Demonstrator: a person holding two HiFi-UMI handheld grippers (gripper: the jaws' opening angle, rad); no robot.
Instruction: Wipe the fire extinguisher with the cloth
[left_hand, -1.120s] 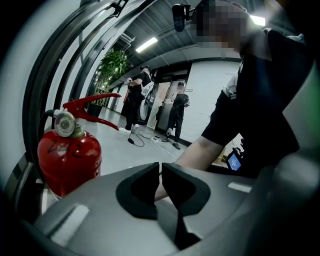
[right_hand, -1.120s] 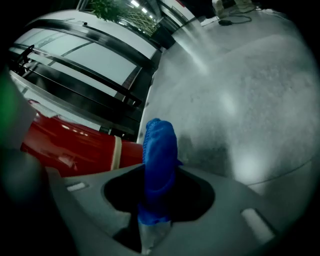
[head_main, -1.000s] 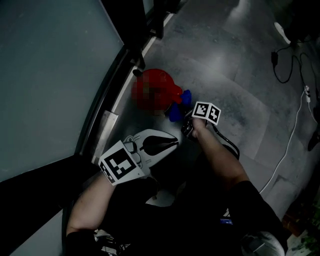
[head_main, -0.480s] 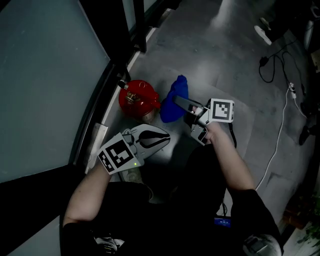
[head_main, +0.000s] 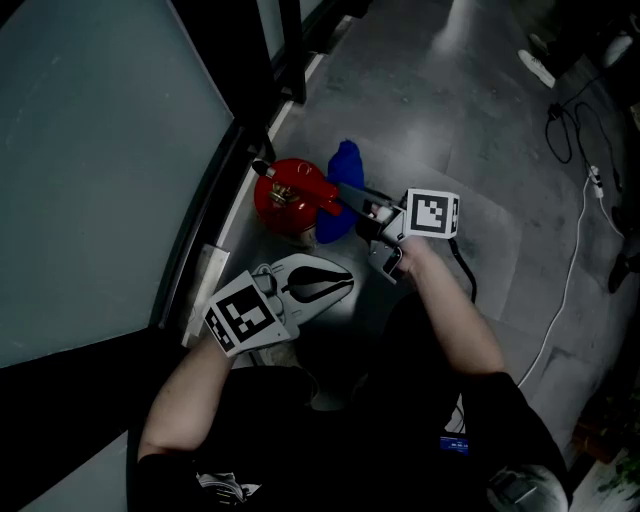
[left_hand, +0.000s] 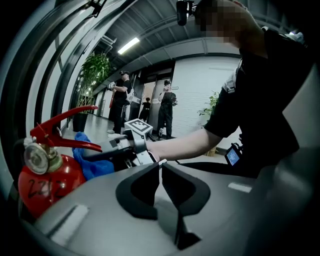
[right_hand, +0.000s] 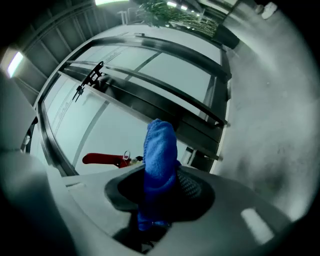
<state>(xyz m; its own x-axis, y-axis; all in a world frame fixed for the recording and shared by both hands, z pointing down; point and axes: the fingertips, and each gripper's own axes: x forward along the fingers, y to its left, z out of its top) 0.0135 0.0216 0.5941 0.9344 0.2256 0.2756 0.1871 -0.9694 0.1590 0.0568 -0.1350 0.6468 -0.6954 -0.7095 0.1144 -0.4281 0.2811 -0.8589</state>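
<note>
The extinguisher (head_main: 285, 200) stands on the floor (head_main: 470, 120) in the upper middle of the head view, just beside the foot of the glass wall (head_main: 100, 150) that fills the left of the frame. The right gripper (head_main: 352, 197) reaches in from the lower right, its jaws clenched on the blue cloth (head_main: 340, 170). Its own view shows the cloth pinched between the pads and standing up past them in a bunched roll. Held this way, a free wad sticks out beyond the jaw tips, probably so that fabric rather than hard jaw meets the red body.

The cloth sits at the right side of the extinguisher, by its lever (left_hand: 65, 131). Whether it actually presses on the shell cannot be told from above.

The left gripper (head_main: 335, 285) hangs lower in the frame, apart from the extinguisher, with its jaws pressed together on nothing. It seems to be kept in reserve, near enough to steady the cylinder if the wiping tips it, since only the wall backs it.

The gauge (left_hand: 36, 157) shows at the left of the left gripper view. It and the lever look like places where the cloth could snag. The wipe appears to be under way on the right flank, but how much of the body is done cannot be read.
</note>
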